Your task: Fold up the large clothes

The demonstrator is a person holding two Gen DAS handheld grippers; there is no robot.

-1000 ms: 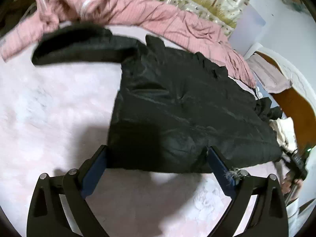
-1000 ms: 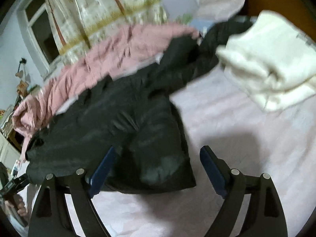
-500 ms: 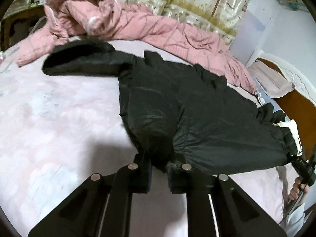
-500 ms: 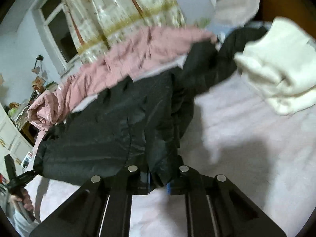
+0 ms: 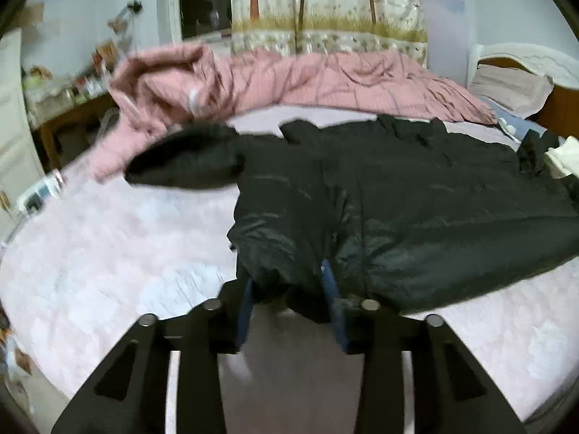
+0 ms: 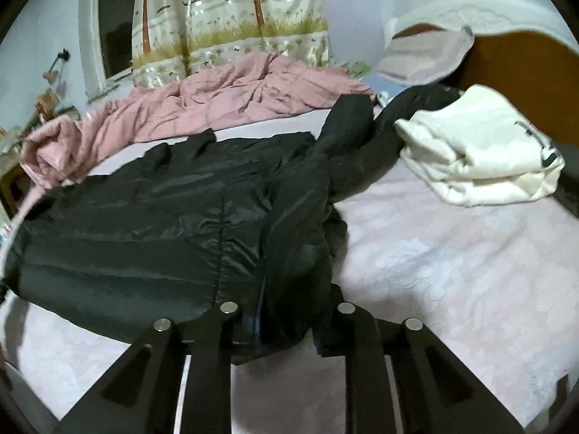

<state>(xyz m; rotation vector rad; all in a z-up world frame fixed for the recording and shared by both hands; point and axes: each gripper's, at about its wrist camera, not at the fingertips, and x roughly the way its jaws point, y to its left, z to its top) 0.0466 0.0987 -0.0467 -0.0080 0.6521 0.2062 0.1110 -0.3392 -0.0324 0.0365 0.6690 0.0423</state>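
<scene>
The jacket [image 5: 416,209] lies spread across the middle of the bed [image 5: 108,246], its near hem at the front edge. The left gripper [image 5: 289,289] sits at the hem's left end, its jaws on either side of a bunch of fabric; the right gripper [image 6: 289,322] sits at the hem's right end, its jaws likewise around a fold. One sleeve [image 5: 184,162] reaches out to the left across the bed. Behind the jacket, a quilt [image 6: 224,97] runs along the bed's far side, with a curtain [image 6: 231,14] behind it. To the right of the jacket, a folded garment [image 6: 477,148] rests on the bed near the headboard [image 6: 524,61], and a pillow [image 6: 423,54] leans there.
</scene>
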